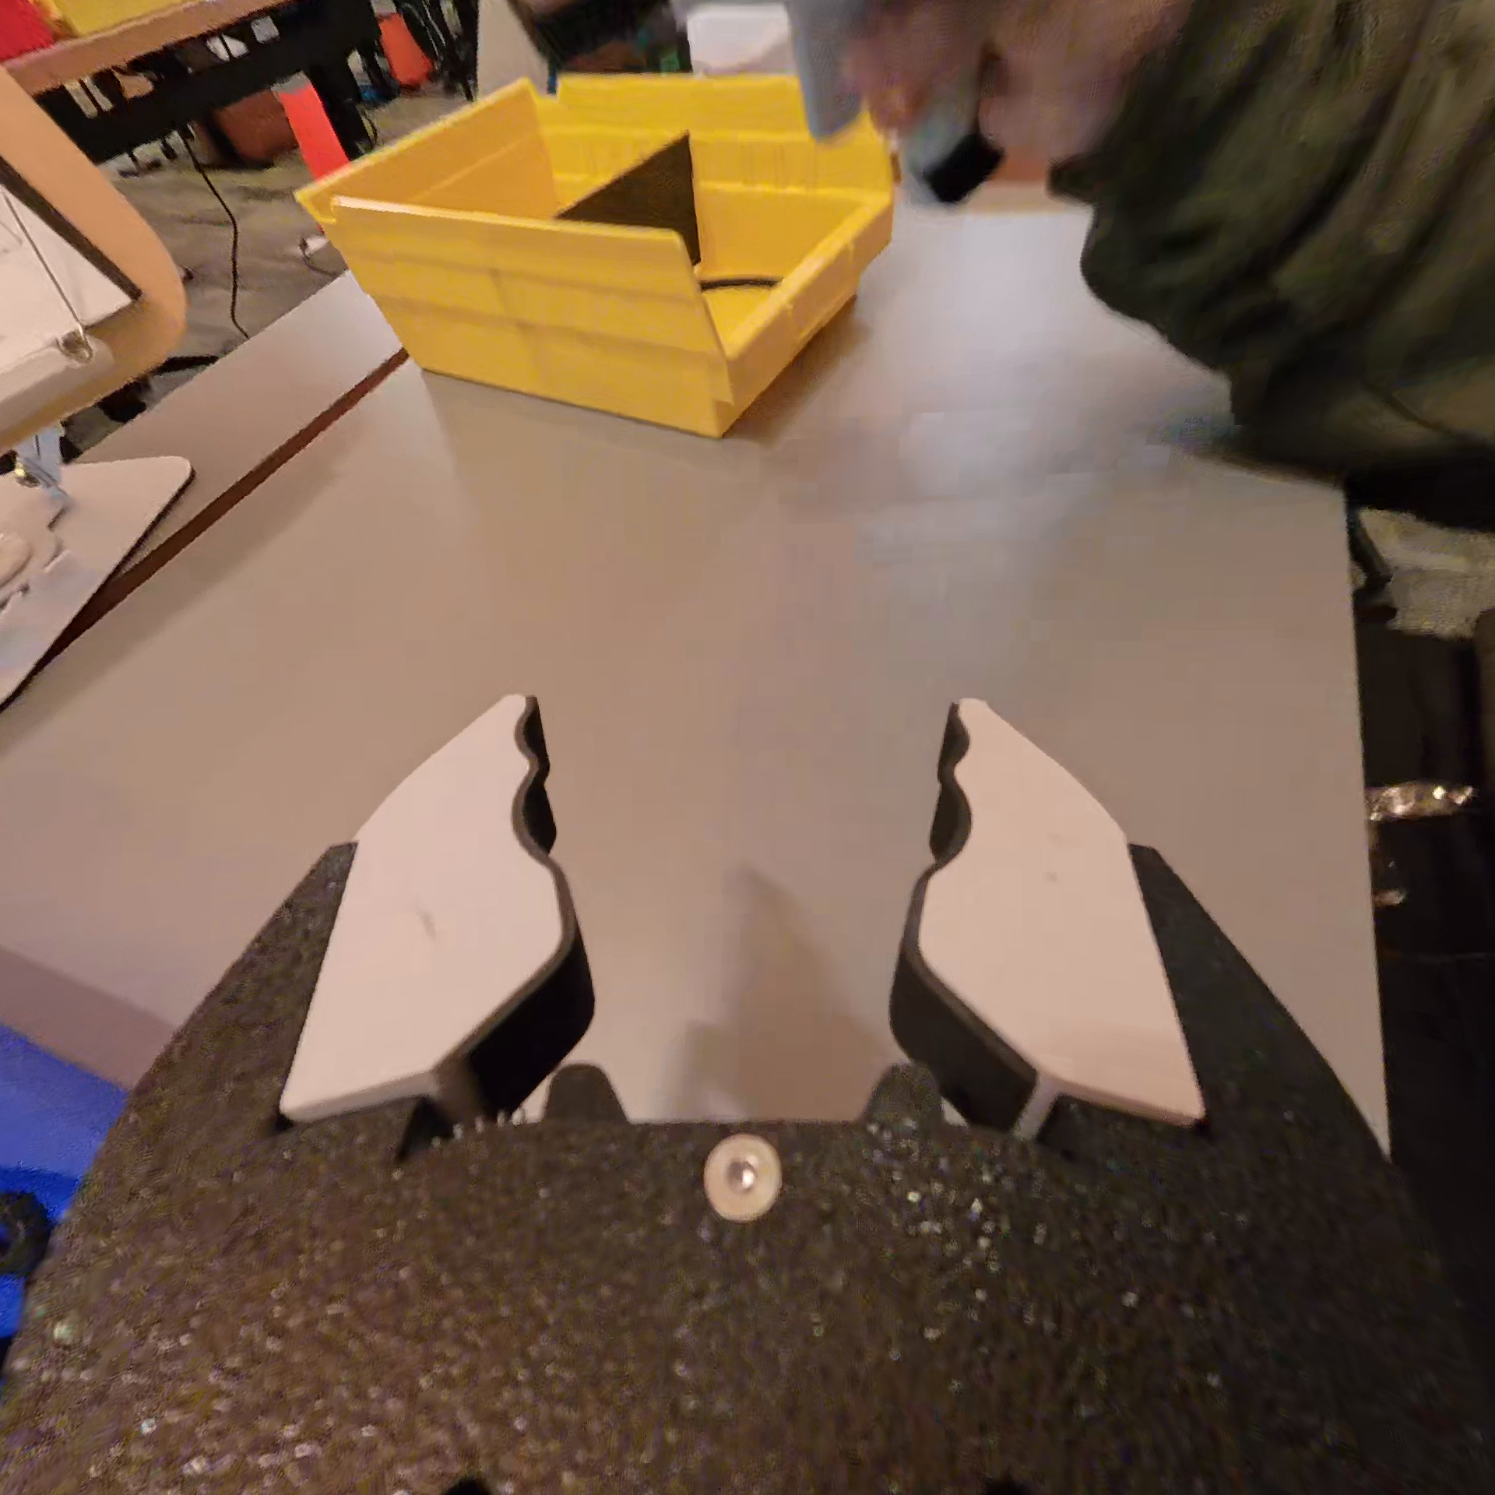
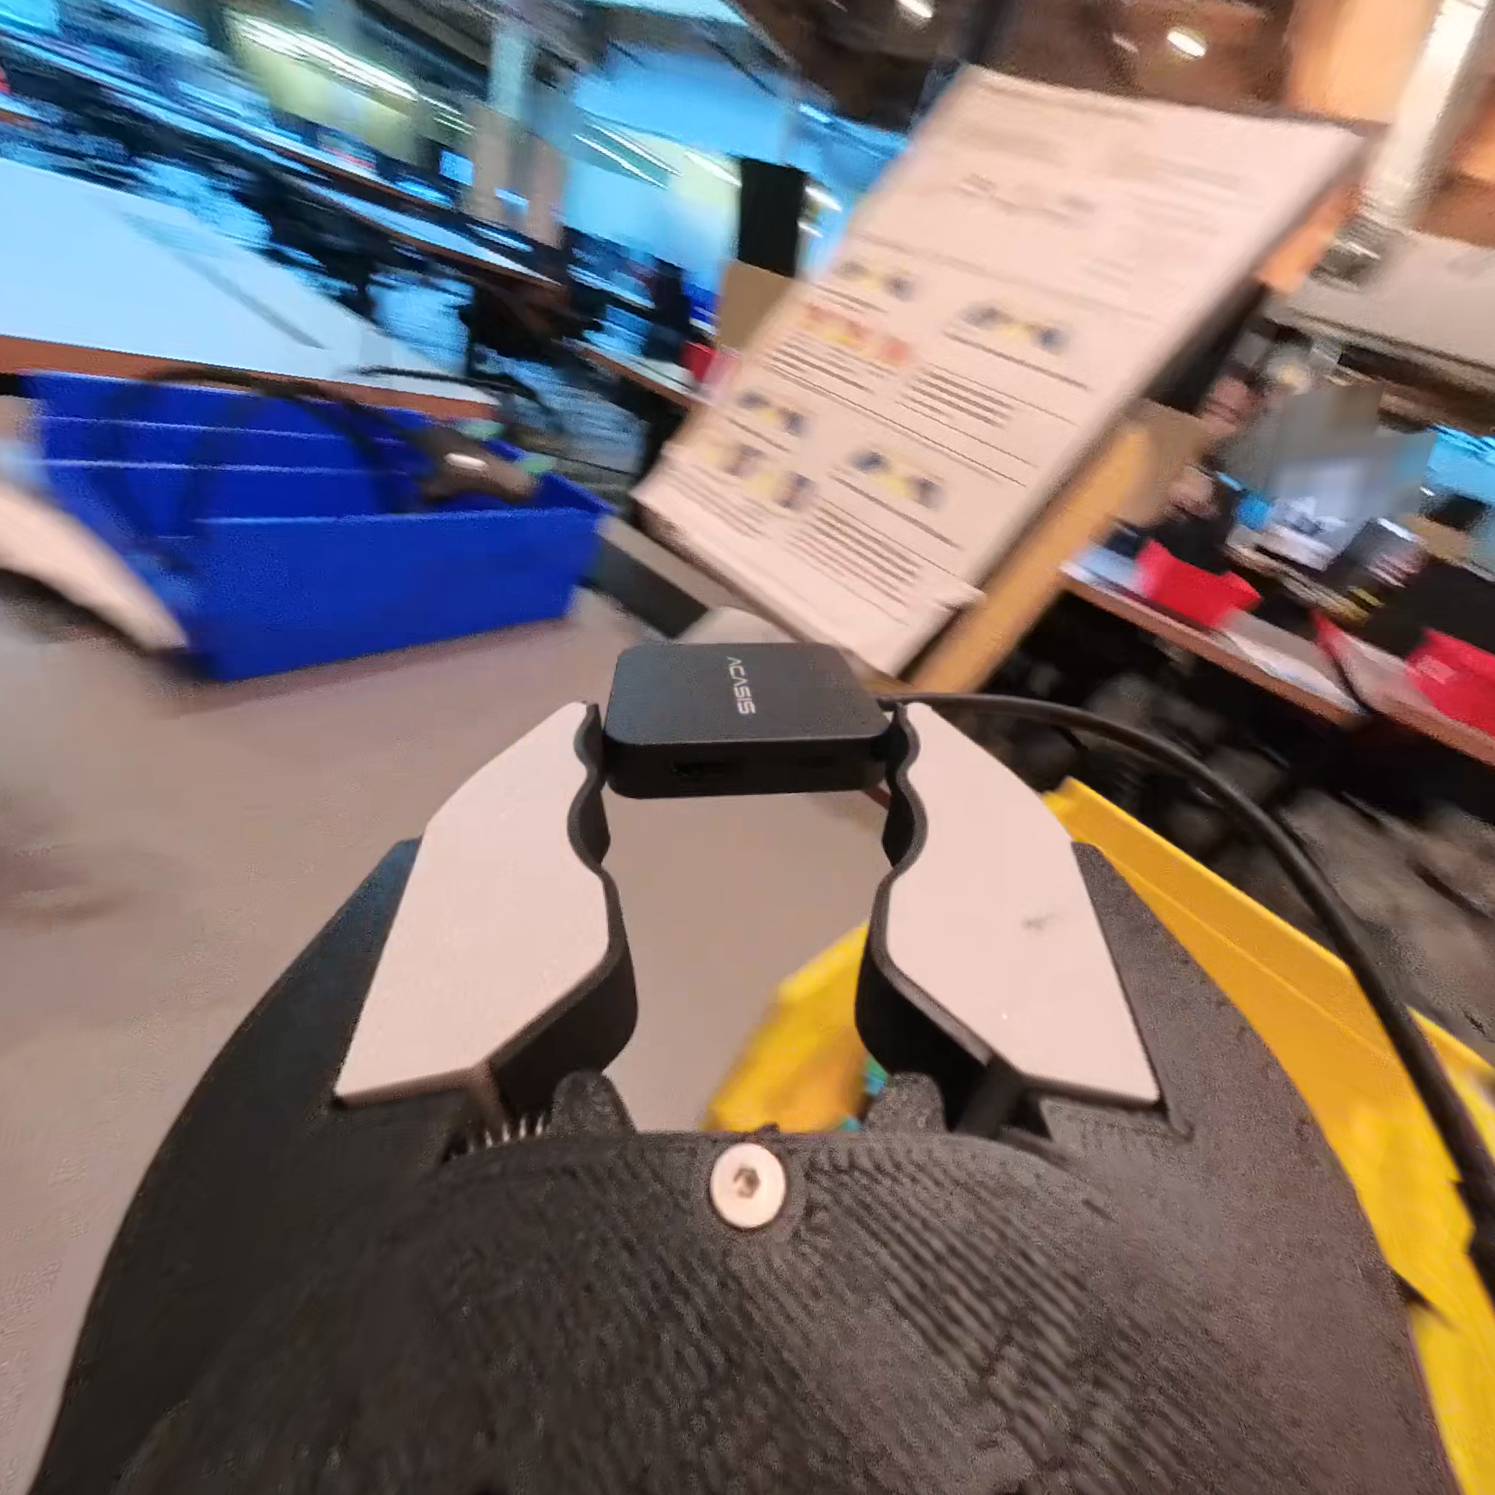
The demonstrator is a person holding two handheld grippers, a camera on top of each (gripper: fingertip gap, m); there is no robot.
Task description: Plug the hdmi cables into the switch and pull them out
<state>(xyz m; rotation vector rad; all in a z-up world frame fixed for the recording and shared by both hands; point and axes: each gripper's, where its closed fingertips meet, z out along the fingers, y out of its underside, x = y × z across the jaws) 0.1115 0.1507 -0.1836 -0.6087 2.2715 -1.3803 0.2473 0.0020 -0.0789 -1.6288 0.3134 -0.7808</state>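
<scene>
My right gripper (image 2: 744, 720) is shut on a small flat black switch box (image 2: 740, 700), gripping its two sides and holding it in the air over the yellow bin (image 2: 1213, 971). A black cable (image 2: 1213, 797) runs from the switch's right side down past the gripper. A port shows on the switch's near face. Dark cables with a plug (image 2: 477, 469) lie blurred in the blue bin (image 2: 364, 566). My left gripper (image 1: 744, 712) is open and empty, low over the grey table (image 1: 728, 526). The left wrist view shows the switch (image 1: 963, 166) blurred at the top, above the yellow bin (image 1: 566, 315).
The yellow bin holds a black divider (image 1: 647, 194) and a black cable end (image 1: 736, 283). A green sleeve (image 1: 1294, 243) fills the upper right. A tilted board with printed sheets (image 2: 971, 364) stands behind the switch, and its base (image 1: 105, 518) is at the table's left edge.
</scene>
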